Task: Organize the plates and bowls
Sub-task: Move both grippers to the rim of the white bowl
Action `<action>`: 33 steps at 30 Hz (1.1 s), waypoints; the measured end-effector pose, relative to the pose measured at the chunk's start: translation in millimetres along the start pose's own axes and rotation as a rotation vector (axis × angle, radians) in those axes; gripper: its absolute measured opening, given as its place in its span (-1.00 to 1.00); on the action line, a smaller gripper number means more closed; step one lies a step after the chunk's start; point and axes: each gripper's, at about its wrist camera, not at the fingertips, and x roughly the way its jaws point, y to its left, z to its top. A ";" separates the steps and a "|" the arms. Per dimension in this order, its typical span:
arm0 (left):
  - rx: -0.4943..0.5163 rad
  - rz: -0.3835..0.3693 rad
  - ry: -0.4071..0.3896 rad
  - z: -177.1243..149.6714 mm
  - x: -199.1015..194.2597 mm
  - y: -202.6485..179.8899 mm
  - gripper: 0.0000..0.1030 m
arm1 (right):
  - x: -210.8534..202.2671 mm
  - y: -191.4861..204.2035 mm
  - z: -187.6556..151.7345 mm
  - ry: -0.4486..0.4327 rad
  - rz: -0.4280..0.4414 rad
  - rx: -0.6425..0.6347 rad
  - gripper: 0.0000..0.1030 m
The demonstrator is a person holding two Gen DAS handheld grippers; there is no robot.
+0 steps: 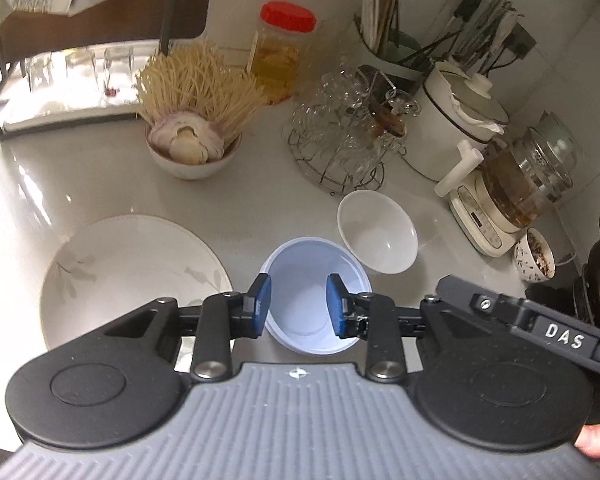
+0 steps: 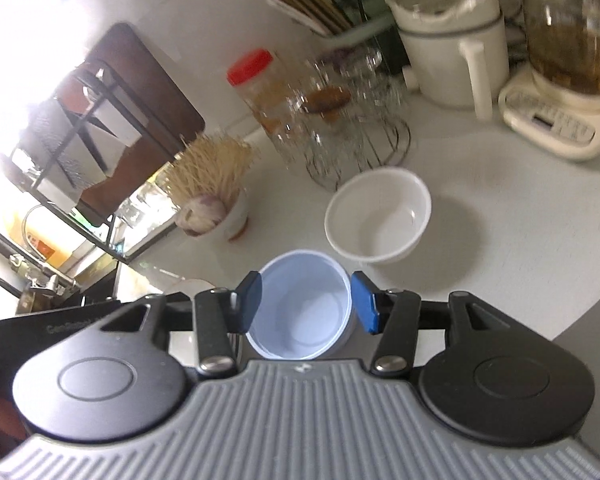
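On the desk [image 1: 260, 192] we see the big plate [image 1: 132, 276], white bowl [image 1: 378, 232] and pale blue bowl [image 1: 316, 300] all separate, so nothing looks stacked yet. Our left tongs [image 1: 299, 306] and right tongs [image 2: 306, 304] both hang spread around the blue bowl, gripping nothing.

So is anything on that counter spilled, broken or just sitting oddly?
Nothing looks spilled or broken. The blue bowl, white bowl and flowered plate all sit upright and empty on the countertop, with both grippers open around the blue bowl.
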 end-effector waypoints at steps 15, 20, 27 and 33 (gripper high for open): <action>0.068 -0.041 -0.050 -5.2 -36.1 -17.1 -0.29 | -48.2 25.4 -10.9 -0.156 -0.058 -0.133 0.03; 0.081 -0.048 -0.031 -6.2 -32.9 -19.5 -0.28 | -49.4 25.0 -13.4 -0.160 -0.076 -0.134 0.03; 0.082 -0.061 -0.009 -3.6 -19.0 -24.9 -0.28 | -46.3 16.1 -10.8 -0.155 -0.103 -0.120 0.03; 0.074 -0.069 0.013 6.0 -0.4 -31.8 -0.18 | -37.4 2.9 -2.8 -0.138 -0.121 -0.098 0.03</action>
